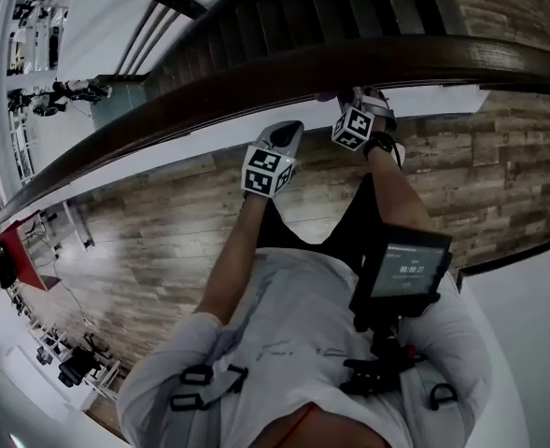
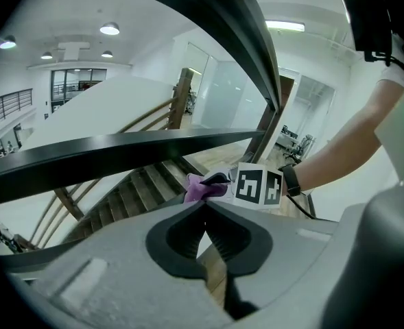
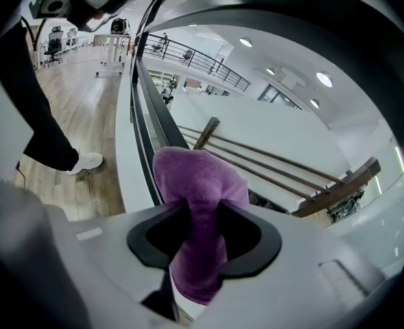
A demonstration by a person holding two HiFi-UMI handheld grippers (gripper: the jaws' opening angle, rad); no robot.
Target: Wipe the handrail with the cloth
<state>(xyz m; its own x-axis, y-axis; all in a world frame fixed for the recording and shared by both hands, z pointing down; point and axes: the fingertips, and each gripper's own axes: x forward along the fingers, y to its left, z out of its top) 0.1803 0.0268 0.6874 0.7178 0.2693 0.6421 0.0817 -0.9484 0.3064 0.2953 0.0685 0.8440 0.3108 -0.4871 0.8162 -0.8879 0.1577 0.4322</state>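
A dark wooden handrail (image 1: 256, 77) curves across the head view, in front of me. My right gripper (image 1: 351, 101) reaches up to its near edge and is shut on a purple cloth (image 3: 198, 184), which bulges out past the jaws and rests against the rail (image 3: 157, 118). A little of the cloth (image 1: 324, 94) shows at the rail in the head view. My left gripper (image 1: 289, 131) hangs just below the rail, to the left of the right one, jaws shut with nothing between them (image 2: 205, 208). From the left gripper view I see the right gripper (image 2: 219, 178) with the cloth (image 2: 200, 189) under the rail (image 2: 119, 153).
Beyond the rail a wooden staircase (image 1: 284, 7) drops away. A white ledge (image 1: 162, 152) runs under the rail, with wood plank floor (image 1: 144, 241) on my side. A dark screen device (image 1: 405, 269) hangs on the person's chest. A white shoe (image 3: 85, 162) stands on the floor.
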